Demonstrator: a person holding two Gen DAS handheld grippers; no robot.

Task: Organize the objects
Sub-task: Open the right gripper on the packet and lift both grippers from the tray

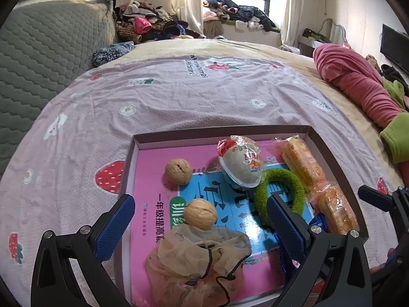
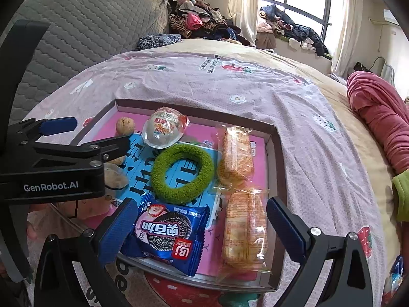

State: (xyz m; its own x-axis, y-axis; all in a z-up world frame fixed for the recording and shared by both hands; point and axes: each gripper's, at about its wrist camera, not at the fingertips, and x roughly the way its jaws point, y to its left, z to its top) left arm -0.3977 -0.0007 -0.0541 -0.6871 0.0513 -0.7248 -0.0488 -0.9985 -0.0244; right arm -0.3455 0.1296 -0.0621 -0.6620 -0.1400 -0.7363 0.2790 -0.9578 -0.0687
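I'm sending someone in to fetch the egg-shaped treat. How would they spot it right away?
On the bed lies a shallow cardboard tray lined with a pink and blue book. At the tray's far side, between a walnut and a packet of yellow biscuits, just beyond the green fuzzy ring, sits the egg-shaped treat. It alone is a domed pale egg in crinkly clear wrap.

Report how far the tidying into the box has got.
Done: the shallow box already holds two walnuts, a wrapped egg, a green hair ring, two cracker packs, a blue biscuit packet and a mesh pouch. In hand: nothing; the left gripper and right gripper stand open. Left: no loose items visible on the pink sheet.
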